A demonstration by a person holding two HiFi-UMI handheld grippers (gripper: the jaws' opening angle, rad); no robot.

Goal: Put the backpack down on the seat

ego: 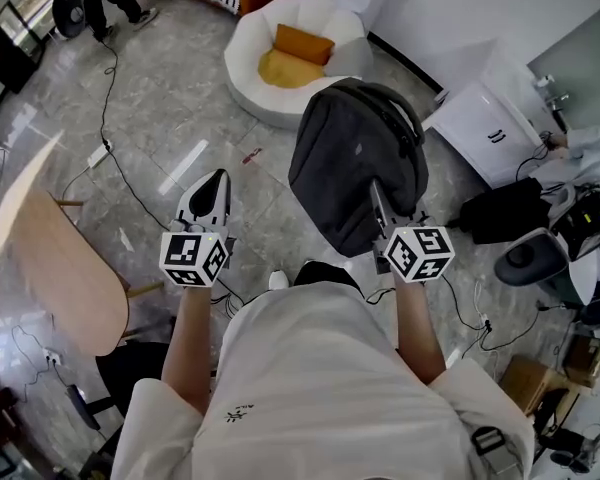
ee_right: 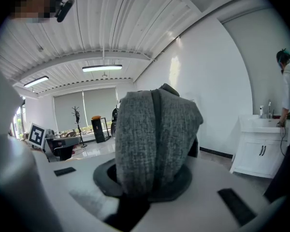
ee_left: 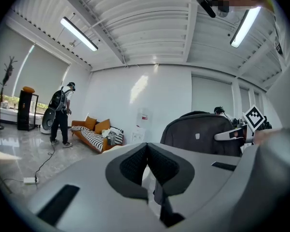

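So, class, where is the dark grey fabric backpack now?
Head view, right of centre: the backpack hangs from the right gripper, near the white round seat.

the backpack (ego: 355,163) is dark charcoal grey; up close its fabric is a flecked grey weave with a black band down the middle. the seat (ego: 242,66) is white, with an orange cushion (ego: 302,42) and a yellow cushion (ego: 285,69). the left gripper (ego: 216,183) and right gripper (ego: 378,200) are white with black pads (ee_left: 135,166), each with a cube (ego: 193,258) of black-and-white square markers. the floor (ego: 160,118) is marbled grey, the sofa (ee_left: 87,135) orange with black-and-white stripes, the table (ego: 50,268) pale wood.
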